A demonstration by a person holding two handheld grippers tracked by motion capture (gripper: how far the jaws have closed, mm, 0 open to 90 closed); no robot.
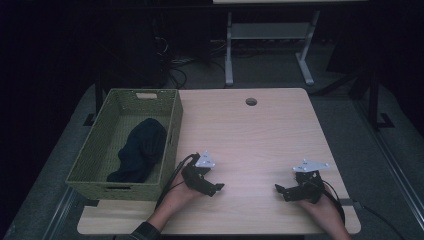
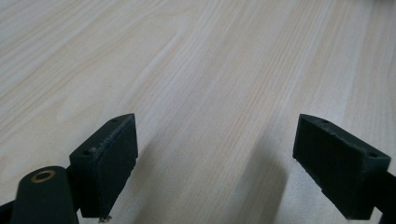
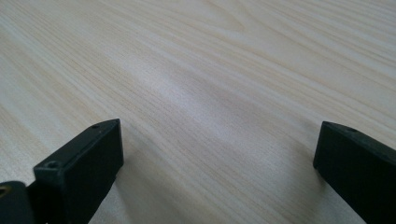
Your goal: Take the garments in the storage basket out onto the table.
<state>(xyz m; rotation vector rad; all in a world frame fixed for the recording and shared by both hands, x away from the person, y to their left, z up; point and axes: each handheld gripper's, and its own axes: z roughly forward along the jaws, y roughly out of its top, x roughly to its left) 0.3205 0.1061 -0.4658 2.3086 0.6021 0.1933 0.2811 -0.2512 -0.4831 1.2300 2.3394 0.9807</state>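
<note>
A green woven basket (image 1: pixel 97 155) stands on the left side of the light wooden table (image 1: pixel 250 135), and a dark bundled cloth (image 1: pixel 140 147) lies inside it. My left gripper (image 1: pixel 216 189) rests low over the table's front, just right of the basket, held in a hand. In the left gripper view the left gripper (image 2: pixel 215 163) stands open over bare wood. My right gripper (image 1: pixel 280 191) sits near the front right, pointing left toward the other. The right gripper (image 3: pixel 217 168) has its jaws wide apart with nothing between them.
A round cable hole (image 1: pixel 251 101) lies near the table's far edge. Behind the table stand a white desk frame (image 1: pixel 270 35) and tangled cables (image 1: pixel 172 62) on the dark floor. Cables trail from both grippers over the front edge.
</note>
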